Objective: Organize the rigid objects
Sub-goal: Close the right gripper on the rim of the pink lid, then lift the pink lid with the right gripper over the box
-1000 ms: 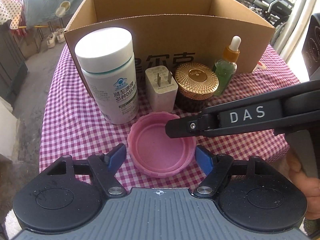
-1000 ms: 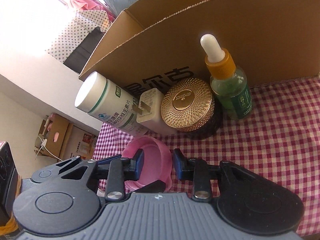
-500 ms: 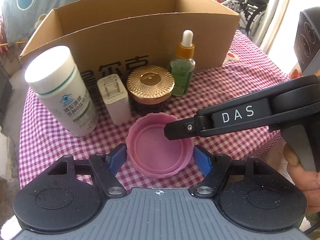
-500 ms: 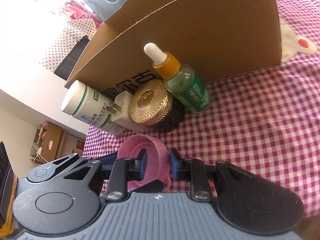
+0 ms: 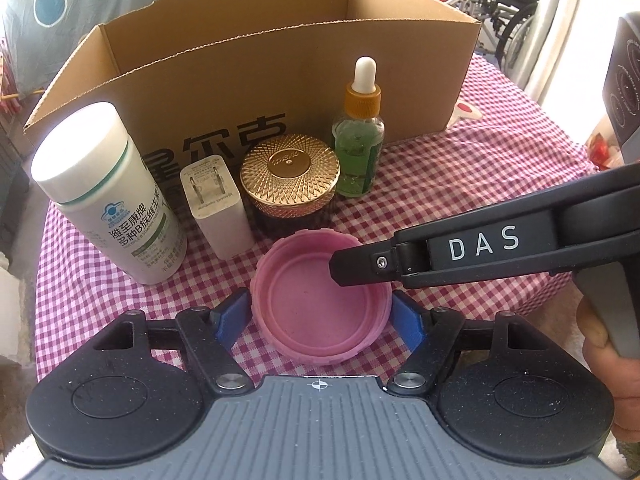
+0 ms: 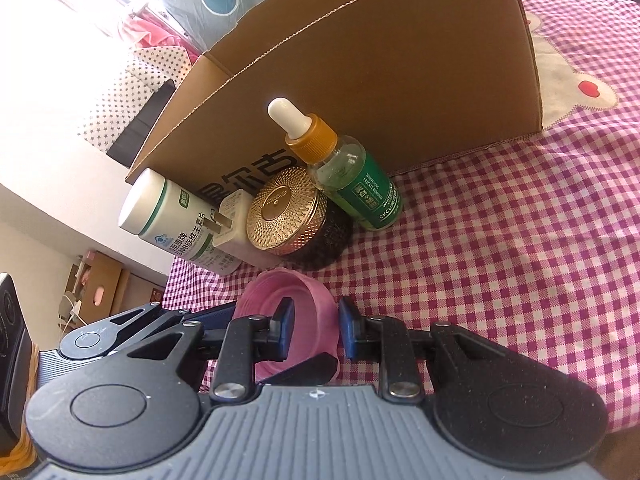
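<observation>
A pink lid point(image 5: 316, 316), open side up, sits between the blue pads of my left gripper point(image 5: 320, 312), which press on its two sides. My right gripper point(image 6: 314, 320) comes in from the right and is shut on the lid's rim point(image 6: 320, 316), one finger inside the lid point(image 5: 352, 268) and one outside. Behind the lid stand, in a row, a white vitamin bottle point(image 5: 108, 200), a white plug charger point(image 5: 216, 208), a gold-lidded jar point(image 5: 290, 176) and a green dropper bottle point(image 5: 360, 140). An open cardboard box point(image 5: 256, 80) stands right behind them.
The table wears a pink checked cloth point(image 6: 500, 240) with bare room to the right of the row. A hand point(image 5: 600, 328) holds the right gripper's handle at the right edge. A wheelchair point(image 5: 508, 4) and a dark box point(image 5: 624, 88) lie beyond the table.
Both grippers and the pink lid have shifted to the right along the row of objects. The right gripper's fingers have narrowed onto the lid's rim.
</observation>
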Demonstrator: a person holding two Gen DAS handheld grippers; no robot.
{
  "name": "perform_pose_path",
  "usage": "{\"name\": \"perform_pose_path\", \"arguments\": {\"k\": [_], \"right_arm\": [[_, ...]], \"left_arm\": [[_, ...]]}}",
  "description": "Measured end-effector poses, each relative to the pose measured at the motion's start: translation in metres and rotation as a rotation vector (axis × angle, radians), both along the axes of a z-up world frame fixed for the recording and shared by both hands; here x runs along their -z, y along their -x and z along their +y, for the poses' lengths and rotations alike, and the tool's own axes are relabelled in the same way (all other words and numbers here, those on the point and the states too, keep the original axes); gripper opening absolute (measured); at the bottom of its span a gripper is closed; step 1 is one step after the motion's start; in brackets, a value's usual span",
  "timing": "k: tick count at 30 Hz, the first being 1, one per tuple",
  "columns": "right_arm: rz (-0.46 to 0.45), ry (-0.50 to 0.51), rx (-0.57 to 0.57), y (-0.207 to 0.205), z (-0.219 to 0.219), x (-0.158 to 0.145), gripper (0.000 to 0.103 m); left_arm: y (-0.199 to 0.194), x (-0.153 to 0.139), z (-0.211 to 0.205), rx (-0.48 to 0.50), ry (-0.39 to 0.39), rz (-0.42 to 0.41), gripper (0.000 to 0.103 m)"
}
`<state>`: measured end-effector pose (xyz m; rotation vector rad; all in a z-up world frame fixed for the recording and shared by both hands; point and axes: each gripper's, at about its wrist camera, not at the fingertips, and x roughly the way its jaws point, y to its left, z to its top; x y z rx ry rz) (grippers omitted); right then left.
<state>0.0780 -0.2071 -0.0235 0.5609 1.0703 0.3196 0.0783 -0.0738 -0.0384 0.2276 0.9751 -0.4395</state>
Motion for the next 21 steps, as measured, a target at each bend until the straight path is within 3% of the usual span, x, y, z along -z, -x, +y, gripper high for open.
{"name": "perform_pose_path", "arguments": {"k": [10, 21], "right_arm": [[-0.042, 0.0, -0.009, 0.013, 0.008, -0.02, 0.027], [-0.256, 0.033, -0.01, 0.024, 0.01, -0.1, 0.028]], "left_arm": [[0.019, -0.025, 0.005, -0.004, 0.001, -0.089, 0.074], [0.037, -0.092, 0.004, -0.001, 0.013, -0.298, 0.074]]}}
